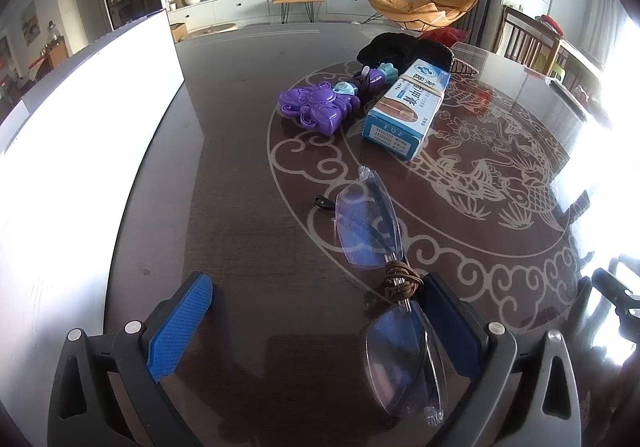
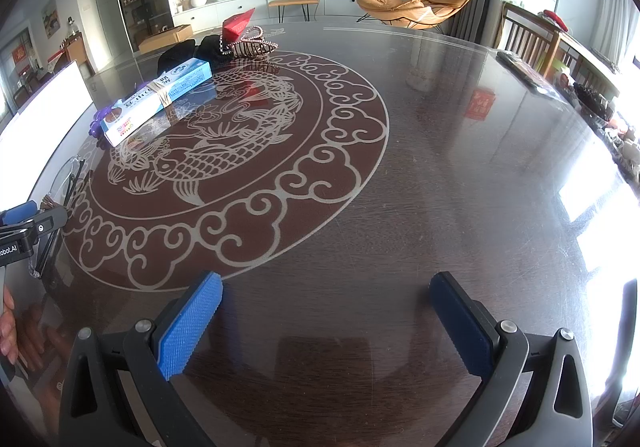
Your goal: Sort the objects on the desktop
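The left hand-held gripper was spread wide, with nothing pinched. Its blue pads sat low over the dark bench. The glasses lay on the bench. They were clear and had no rims, and a brown cord was tied around the middle. The near lens lay between the two fingers, just beside the right one; I could not tell if it touched. The far lens pointed toward 12 o'clock.

Farther off, at about 12 o'clock, lay a purple toy. A blue and white box with a rubber band around it lay just beside the toy, at 1 o'clock. A black cloth thing sat behind the box. A big white board stood along the bench from 9 to 11 o'clock.

The right hand-held gripper was spread wide too, holding nothing. The bench in front of it was bare all the way to its round far edge. The left hand-held gripper was at its 9 o'clock.
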`<state>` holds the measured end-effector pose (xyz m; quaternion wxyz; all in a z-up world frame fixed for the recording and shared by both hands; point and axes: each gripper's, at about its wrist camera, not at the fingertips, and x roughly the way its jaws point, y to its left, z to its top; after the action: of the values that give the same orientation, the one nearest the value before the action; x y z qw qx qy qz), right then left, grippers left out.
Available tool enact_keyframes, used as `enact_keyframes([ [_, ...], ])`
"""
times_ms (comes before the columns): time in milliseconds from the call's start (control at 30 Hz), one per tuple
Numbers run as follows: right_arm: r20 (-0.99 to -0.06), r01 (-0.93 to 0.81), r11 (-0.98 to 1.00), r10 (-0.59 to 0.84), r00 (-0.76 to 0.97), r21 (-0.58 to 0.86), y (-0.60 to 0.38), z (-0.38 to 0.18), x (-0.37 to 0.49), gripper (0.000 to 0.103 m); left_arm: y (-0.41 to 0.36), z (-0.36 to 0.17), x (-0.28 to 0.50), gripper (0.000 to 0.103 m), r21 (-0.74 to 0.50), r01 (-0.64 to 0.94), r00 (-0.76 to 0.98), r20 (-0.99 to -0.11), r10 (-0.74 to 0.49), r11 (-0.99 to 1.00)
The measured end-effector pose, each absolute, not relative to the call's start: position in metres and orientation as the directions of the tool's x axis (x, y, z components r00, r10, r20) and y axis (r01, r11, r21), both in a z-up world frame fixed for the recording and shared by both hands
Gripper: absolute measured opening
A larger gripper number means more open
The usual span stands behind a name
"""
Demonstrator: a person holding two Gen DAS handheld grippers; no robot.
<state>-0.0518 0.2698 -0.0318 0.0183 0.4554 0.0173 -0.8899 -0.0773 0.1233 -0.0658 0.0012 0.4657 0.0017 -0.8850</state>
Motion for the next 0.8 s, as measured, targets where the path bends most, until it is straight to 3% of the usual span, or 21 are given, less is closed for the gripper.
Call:
enact_keyframes([
  [800, -0.811, 0.049, -0.999, -0.017, -0.585, -0.014, 0.2694, -0.032, -0.0519, 0.103, 0.1221, -0.0641, -0.0743, 0.103, 0.0, 0.01, -0.569, -0.822, -0.006, -1.0],
])
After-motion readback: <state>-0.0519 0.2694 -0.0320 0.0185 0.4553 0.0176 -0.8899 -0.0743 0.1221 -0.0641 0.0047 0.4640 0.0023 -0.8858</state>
